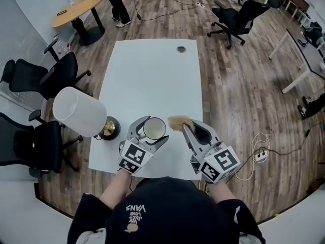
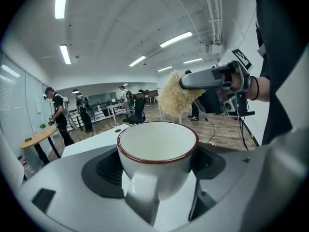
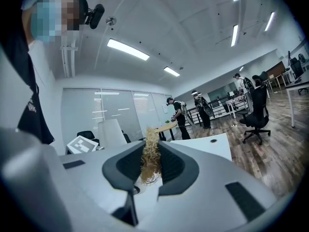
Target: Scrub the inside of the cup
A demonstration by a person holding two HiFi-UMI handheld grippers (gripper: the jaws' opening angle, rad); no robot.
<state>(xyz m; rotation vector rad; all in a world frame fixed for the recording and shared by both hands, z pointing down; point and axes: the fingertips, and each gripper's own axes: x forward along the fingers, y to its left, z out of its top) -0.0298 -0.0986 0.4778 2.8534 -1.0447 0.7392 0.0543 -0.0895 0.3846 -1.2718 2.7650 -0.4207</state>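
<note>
A white cup (image 1: 154,128) with a dark red rim is clamped between the jaws of my left gripper (image 1: 148,133), held above the near edge of the white table (image 1: 152,75). In the left gripper view the cup (image 2: 157,154) is upright, its inside bare white and its handle facing the camera. My right gripper (image 1: 189,127) is shut on a tan fibrous scrubber (image 1: 179,122), which pokes out toward the cup's right side, just apart from the rim. From the left gripper view the scrubber (image 2: 176,95) hangs above and behind the cup. The scrubber (image 3: 150,156) is pinched between the right jaws.
A white table lamp shade (image 1: 77,111) leans over the table's left edge above its dark base (image 1: 108,128). A small round grommet (image 1: 181,49) lies at the table's far end. Office chairs (image 1: 43,78) stand to the left, another chair (image 1: 236,17) beyond. People stand in the background.
</note>
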